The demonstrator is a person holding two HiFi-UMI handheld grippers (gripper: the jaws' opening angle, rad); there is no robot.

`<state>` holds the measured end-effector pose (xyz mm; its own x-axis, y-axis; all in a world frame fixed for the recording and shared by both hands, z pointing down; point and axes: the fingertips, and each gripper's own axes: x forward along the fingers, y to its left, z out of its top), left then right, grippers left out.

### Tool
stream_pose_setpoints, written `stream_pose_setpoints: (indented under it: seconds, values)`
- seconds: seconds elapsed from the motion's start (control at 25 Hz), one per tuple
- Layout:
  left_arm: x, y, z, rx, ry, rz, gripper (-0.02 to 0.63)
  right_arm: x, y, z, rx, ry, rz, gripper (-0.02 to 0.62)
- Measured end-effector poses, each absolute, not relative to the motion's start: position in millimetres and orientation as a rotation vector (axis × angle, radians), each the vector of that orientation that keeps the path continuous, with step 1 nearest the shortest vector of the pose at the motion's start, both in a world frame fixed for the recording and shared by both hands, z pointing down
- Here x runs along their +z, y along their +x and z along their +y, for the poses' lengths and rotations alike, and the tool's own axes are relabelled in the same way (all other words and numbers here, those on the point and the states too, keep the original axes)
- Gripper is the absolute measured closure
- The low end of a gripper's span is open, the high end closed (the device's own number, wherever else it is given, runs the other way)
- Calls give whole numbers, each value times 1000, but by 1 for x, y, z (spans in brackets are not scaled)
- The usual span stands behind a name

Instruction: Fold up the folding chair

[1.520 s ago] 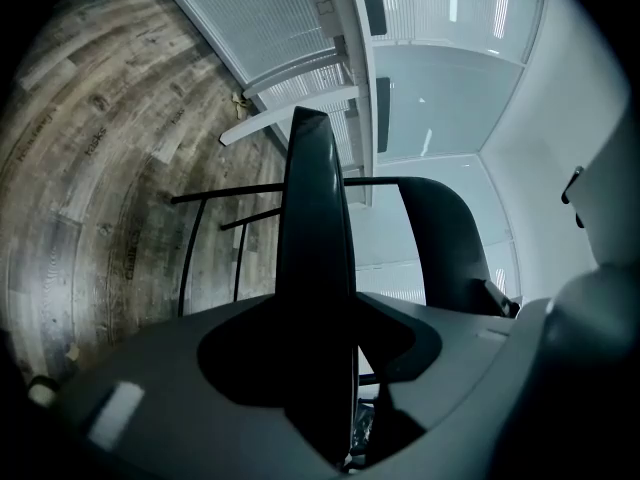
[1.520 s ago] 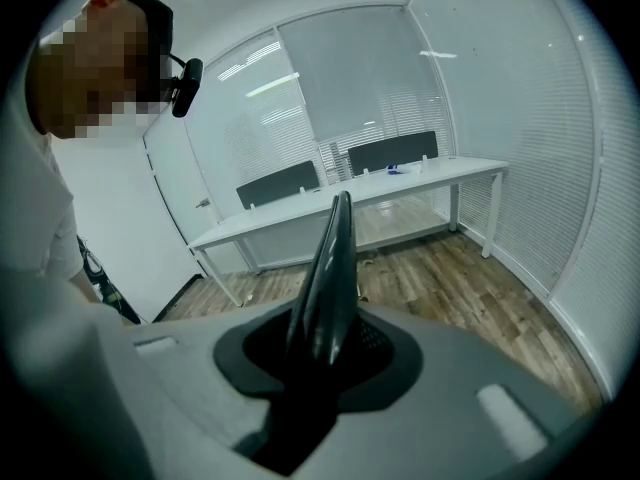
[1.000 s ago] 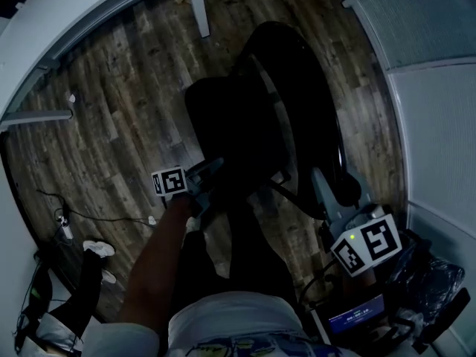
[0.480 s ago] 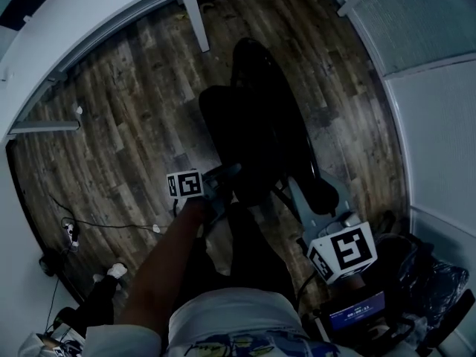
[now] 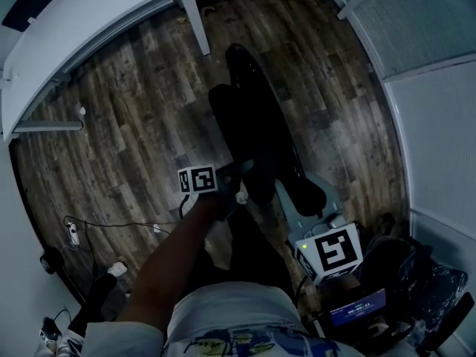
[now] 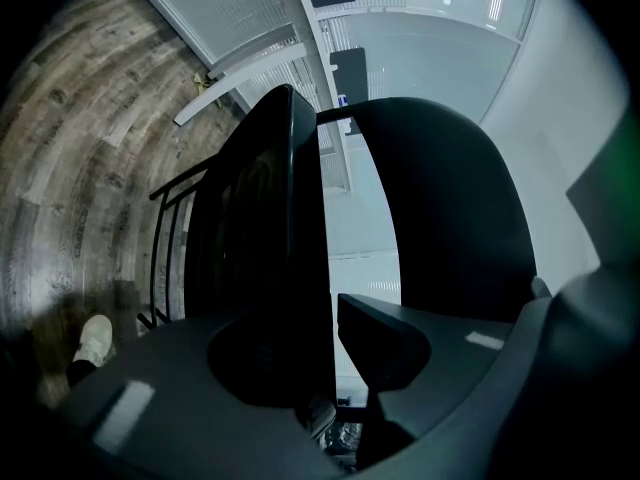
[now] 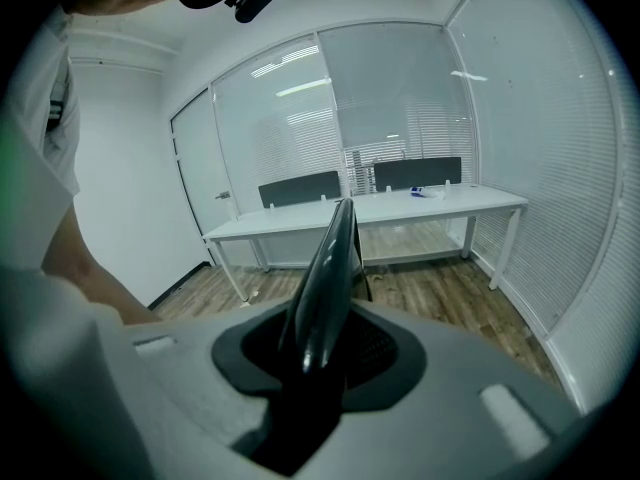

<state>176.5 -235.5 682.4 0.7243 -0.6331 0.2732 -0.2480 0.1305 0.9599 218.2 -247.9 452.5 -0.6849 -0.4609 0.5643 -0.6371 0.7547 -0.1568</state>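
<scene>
A dark plank floor (image 5: 126, 125) spreads under me in the head view. The black folding chair (image 5: 256, 136) stands on it straight ahead, drawn in to a narrow upright shape, its feet toward the far wall.

From the left gripper view its two panels rise almost parallel, the seat (image 6: 260, 258) at left and the rounded backrest (image 6: 450, 208) at right, with a strip of bright wall between them. In the right gripper view a long white tabletop (image 7: 400, 208) runs along the glass wall behind the chair.

My left gripper (image 5: 242, 171), marker cube at its side, reaches in from my bare forearm (image 5: 175, 259) to the seat's near edge. Its fingers (image 6: 385, 343) have just been closing with that edge between them. The seat lies against the left one, and a thin line of light separates it from the right one, so they are not clamped.

My right gripper (image 5: 290, 195) meets the top of the backrest close to my body. Its fingers (image 7: 385, 358) have just been easing apart, yet the glossy edge fills the slot between them and no gap shows, so they have hold of it.

A thin cable (image 5: 111, 225) trails across the floor at left, well apart from the chair. A white shoe (image 6: 95, 338) shows low in the left gripper view.
</scene>
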Motion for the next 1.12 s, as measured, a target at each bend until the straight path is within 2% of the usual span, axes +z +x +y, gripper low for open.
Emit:
stream_pose_setpoints:
  seconds: [0.64, 1.12]
  values:
    - [669, 222, -271, -279, 1432, -776, 494, 451, 214, -243, 454, 807, -2447, 482]
    - [675, 219, -272, -256, 1407, -780, 511, 450, 208, -242, 474, 795, -2466, 483]
